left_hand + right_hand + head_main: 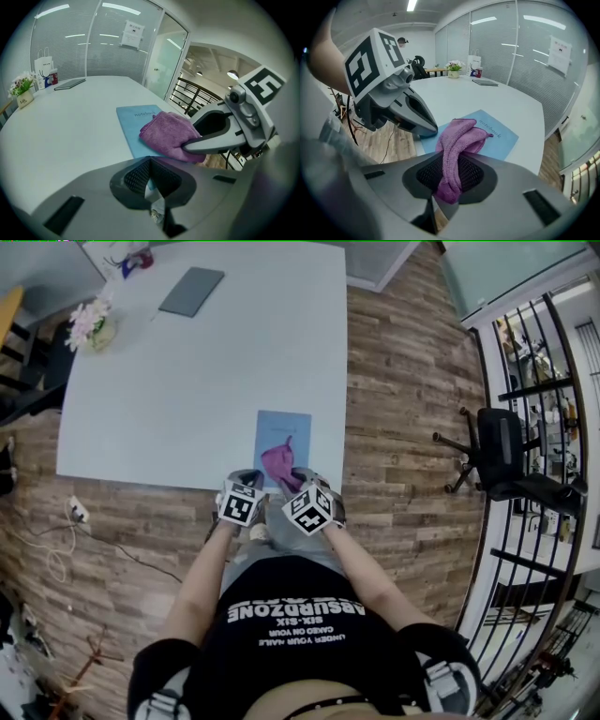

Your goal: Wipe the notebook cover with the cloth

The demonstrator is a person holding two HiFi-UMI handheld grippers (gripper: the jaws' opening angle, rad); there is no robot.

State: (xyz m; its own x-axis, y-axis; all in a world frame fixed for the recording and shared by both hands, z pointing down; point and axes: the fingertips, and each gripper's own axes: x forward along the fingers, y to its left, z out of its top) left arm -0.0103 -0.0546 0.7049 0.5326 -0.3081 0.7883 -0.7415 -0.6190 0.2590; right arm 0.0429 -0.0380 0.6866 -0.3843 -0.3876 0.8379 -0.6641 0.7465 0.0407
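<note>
White table (169, 409), lower centre: right gripper (450, 183) clenches purple cloth (461, 136) atop blue notebook (501, 140), which lies lengthwise ahead; left gripper (151, 180) pinches its near edge.

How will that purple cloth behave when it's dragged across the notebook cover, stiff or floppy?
Probably floppy: the cloth hangs in soft folds from the right gripper, which is shut on it. It is likely light for its size, since it looks thin and loosely bunched. Its fuzzy pile may drag rather than slide on the smooth notebook, so it could bunch up.
</note>
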